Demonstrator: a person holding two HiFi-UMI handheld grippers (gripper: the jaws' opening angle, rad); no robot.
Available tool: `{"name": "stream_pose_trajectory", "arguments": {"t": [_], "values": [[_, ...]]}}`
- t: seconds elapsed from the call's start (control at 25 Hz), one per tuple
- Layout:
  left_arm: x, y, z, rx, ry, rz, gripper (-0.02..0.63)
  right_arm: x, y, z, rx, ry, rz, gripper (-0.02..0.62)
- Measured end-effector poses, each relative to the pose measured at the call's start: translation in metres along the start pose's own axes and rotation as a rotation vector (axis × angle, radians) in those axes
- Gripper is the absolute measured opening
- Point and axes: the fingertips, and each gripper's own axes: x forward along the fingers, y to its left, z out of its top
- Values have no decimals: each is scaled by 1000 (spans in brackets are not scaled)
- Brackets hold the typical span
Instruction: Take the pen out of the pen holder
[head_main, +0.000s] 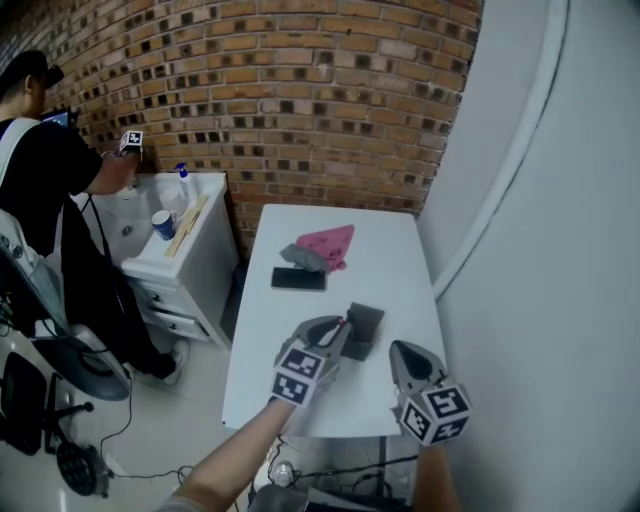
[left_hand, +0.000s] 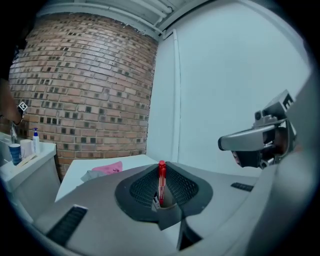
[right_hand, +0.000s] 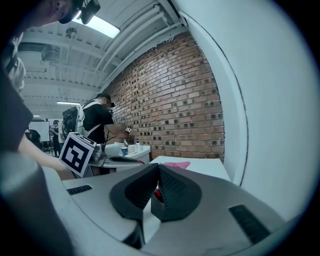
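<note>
1. At the far left, nine o'clock from the bench, a person (head_main: 45, 170) in a black top stood at a white cabinet (head_main: 190, 275). A blue cup (head_main: 163, 224) and a small bottle (head_main: 182, 182) stood on the cabinet, any label too small to read.
2. On the white bench (head_main: 400, 260) a pink cloth (head_main: 332, 243) lay touching a grey cloth (head_main: 303, 257). A black slab (head_main: 298, 279) lay just beside them, all at about eleven o'clock from the pen holder (head_main: 366, 328).
3. The left gripper (head_main: 340, 328) pointed at the holder from eight o'clock. Its cube (head_main: 300, 372) bore black-and-white square patterns, no letters. Its jaws were clamped on the red pen (left_hand: 161, 177), which stood upright between the pads at the holder's left edge. Whether the pen's lower end was clear of the holder could not be told.
4. The dark, square pen holder stood upright near the bench's six o'clock edge.
5. The right gripper (head_main: 395, 350) reached in from four o'clock, its jaws drawn close on the holder, which sat between its pads.
</note>
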Motion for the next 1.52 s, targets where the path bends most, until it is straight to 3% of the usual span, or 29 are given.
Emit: {"name": "stream_pose_trajectory", "arguments": {"t": [0.68,1.52], "values": [[-78,-27,60,44,-110,-28,48,-27,40,30,-38,-112,20,-12],[-116,-48,73,47,-151,-57,48,-54,66,39,-89,-139,19,-12]]}}
